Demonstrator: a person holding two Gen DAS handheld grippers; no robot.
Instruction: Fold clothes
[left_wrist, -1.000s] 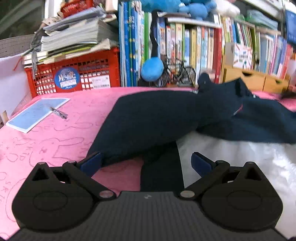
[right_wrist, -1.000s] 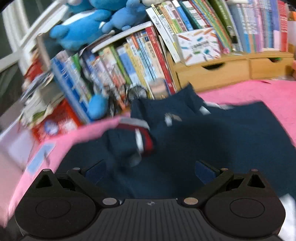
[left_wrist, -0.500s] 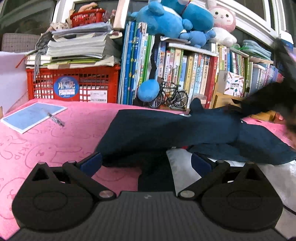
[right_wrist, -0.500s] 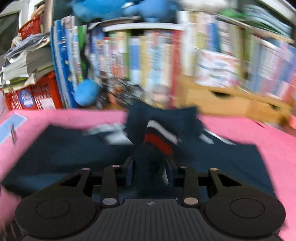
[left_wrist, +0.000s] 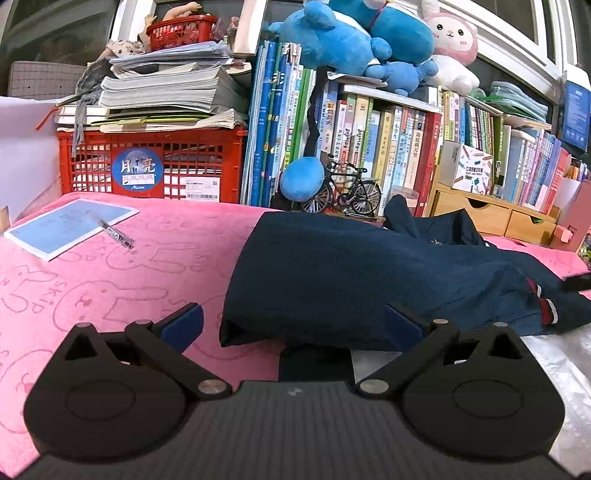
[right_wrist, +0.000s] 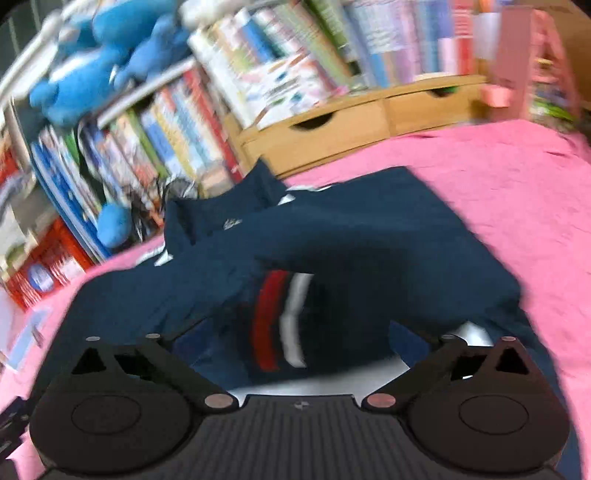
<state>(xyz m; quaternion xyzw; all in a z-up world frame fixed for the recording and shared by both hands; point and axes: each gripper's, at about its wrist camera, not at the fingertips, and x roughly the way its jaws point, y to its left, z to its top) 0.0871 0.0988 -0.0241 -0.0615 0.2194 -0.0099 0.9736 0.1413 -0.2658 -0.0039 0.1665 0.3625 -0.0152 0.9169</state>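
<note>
The left gripper is matte black plastic: a ribbed, dark-grey centre deck bearing a small pale logo, flanked by two rounded housings, each with a shallow moulded disc and a triangular cut-out. From silver pivot screws beside that deck, black link bars angle out to fingers faced with blue pads. The right gripper has the same build, with silver screws at the link joints and blue pads, blurred in its view.
</note>
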